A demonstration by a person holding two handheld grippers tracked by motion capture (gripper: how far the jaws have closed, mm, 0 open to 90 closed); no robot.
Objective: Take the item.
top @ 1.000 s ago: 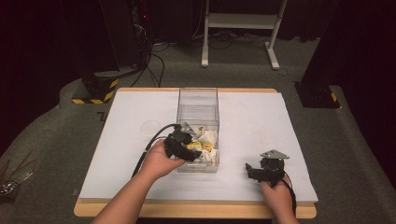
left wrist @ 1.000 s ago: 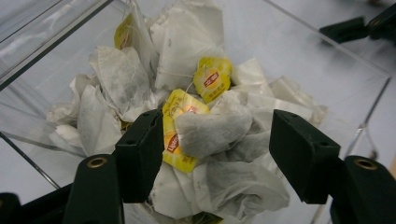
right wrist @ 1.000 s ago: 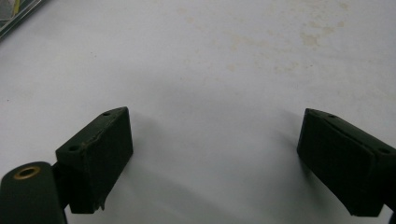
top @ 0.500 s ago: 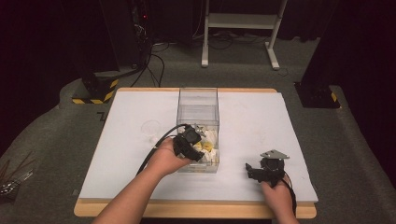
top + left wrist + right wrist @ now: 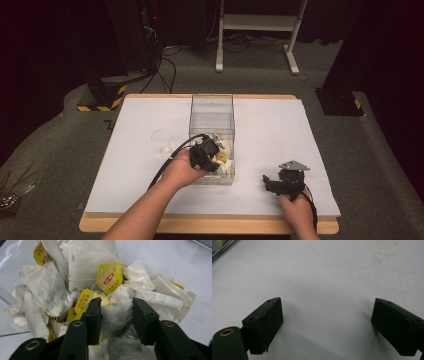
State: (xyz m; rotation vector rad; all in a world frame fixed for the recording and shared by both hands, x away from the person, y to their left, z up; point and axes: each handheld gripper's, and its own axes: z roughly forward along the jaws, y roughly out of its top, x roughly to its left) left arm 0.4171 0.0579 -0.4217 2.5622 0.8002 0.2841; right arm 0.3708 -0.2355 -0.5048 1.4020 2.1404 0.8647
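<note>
A clear plastic box stands in the middle of the white table. A heap of white tea bags with yellow tags lies at its near end. My left gripper reaches down into the box from the left. In the left gripper view, that gripper has its jaws closed in on one tea bag, which fills the gap between them. A yellow tag lies just beyond. My right gripper rests low over bare table at the front right. In the right gripper view, this gripper is wide open and holds nothing.
A small clear cup sits on the table left of the box. The far half of the box holds no bags. Off the table at the back are a white stand, cables and black equipment.
My left gripper has moved right and forward over the box's near end and dipped into the tea bags. The right gripper has stayed put.
</note>
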